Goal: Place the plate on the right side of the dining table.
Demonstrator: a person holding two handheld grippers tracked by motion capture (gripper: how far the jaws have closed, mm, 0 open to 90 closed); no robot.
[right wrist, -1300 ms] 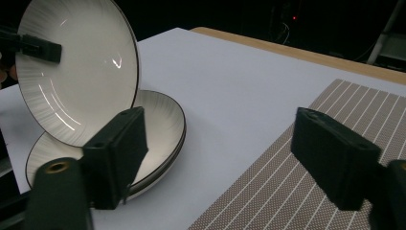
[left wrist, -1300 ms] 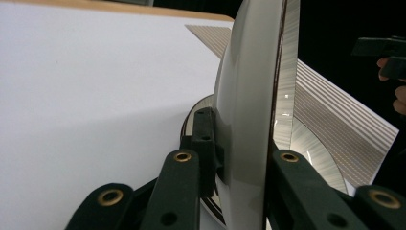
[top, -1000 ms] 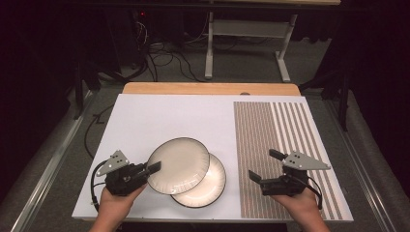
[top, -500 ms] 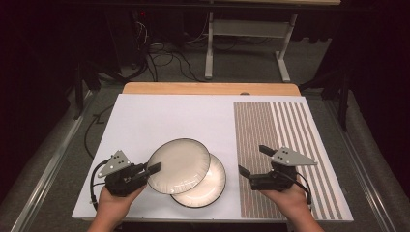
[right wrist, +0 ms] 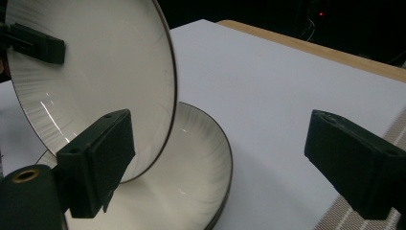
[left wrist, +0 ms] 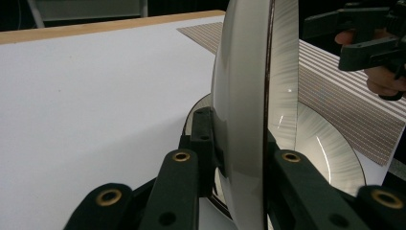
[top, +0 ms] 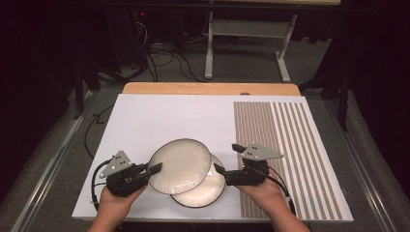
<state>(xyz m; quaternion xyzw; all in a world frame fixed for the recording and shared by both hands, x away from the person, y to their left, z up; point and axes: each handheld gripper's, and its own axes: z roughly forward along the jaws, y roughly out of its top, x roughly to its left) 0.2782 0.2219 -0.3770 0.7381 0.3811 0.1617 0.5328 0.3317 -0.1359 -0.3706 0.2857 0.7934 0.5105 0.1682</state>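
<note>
Left gripper (left wrist: 242, 191) view reveals fingers (left wrist: 179, 187) clamping the upper plate's (left wrist: 249, 96) rim.

plates (top: 180, 166): glossy ceramic | table (top: 159, 121): matt white | gripper (top: 153, 169): matt black plastic

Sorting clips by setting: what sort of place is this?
Likely a lab or recording studio, not a kitchen: dark surround, loose cables on the floor, a white board with a striped mat.

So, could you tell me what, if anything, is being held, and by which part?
The left gripper clamps the upper plate by its near-left rim; the right gripper is open.
</note>
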